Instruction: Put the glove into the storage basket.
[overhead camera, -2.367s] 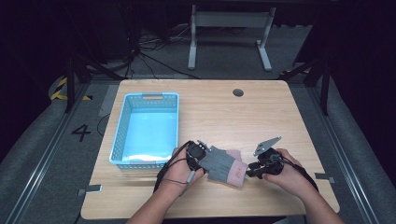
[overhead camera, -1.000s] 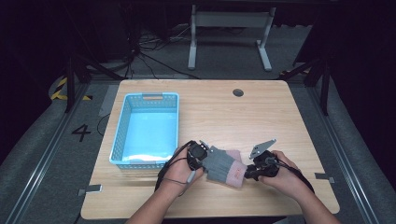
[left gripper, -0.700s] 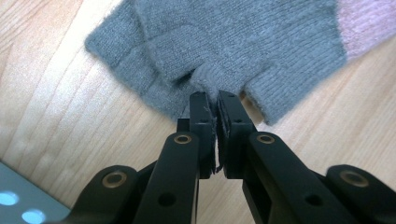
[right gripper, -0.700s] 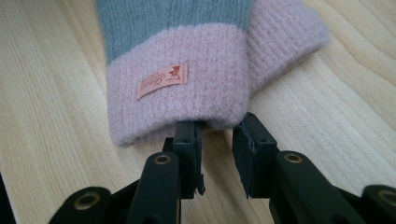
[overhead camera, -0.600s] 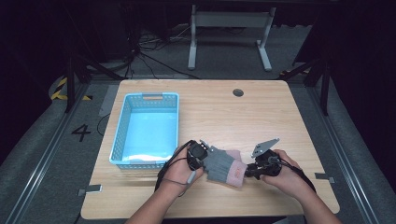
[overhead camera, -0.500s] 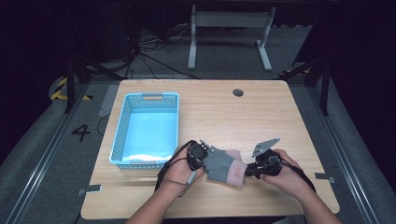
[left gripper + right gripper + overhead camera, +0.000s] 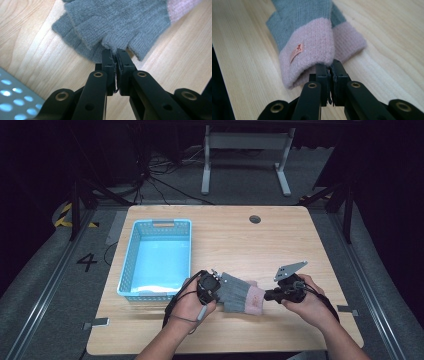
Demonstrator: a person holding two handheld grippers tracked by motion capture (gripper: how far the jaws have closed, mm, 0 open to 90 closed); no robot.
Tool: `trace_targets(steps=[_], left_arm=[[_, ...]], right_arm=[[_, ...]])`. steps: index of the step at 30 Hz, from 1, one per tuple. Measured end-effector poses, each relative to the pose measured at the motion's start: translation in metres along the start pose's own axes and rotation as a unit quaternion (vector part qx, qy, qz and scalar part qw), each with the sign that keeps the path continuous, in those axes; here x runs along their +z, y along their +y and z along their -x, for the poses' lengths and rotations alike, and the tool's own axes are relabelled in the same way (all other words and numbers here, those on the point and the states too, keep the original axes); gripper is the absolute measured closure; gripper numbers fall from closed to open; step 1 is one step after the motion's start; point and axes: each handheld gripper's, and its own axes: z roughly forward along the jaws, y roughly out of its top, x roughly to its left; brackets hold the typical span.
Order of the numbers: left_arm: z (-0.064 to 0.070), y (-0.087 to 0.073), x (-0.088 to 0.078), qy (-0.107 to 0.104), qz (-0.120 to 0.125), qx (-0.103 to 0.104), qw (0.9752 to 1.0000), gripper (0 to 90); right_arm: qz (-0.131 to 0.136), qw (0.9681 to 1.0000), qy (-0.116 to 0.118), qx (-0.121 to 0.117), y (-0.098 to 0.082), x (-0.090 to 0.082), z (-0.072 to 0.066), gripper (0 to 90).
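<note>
Lower centre of frame: left tool (image 7: 216,285) pinches glove (image 7: 239,294) fingertip; right tool (image 7: 266,296), jaws just closing, nips its pink cuff (image 7: 312,53).

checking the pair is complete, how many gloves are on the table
2. The top glove is pinched at its pink cuff by the right gripper and at a grey fingertip by the left gripper. The second glove lies under it, partly covered.

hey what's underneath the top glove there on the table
A second grey glove with a pink cuff lies under the top glove, its edge peeking out beside it. Most of it is covered, and so is the table beneath.
</note>
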Motion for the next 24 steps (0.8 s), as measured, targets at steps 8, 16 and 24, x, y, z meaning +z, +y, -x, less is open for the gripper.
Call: trace_targets(steps=[8,16,24], left_arm=[[0.002,-0.004,-0.006,0.003,0.002,-0.001,1.0,86.6],[0.003,-0.004,-0.003,0.002,-0.001,0.0,1.0,86.5],[0.002,-0.003,0.005,0.001,-0.013,-0.003,0.9999,86.5]], right_arm=[[0.022,0.9997,-0.006,0.009,0.014,-0.001,0.009,86.9],[0.019,0.9995,-0.012,0.021,0.019,0.01,0.019,86.9],[0.011,0.9995,-0.013,0.027,0.02,0.019,0.024,86.9]])
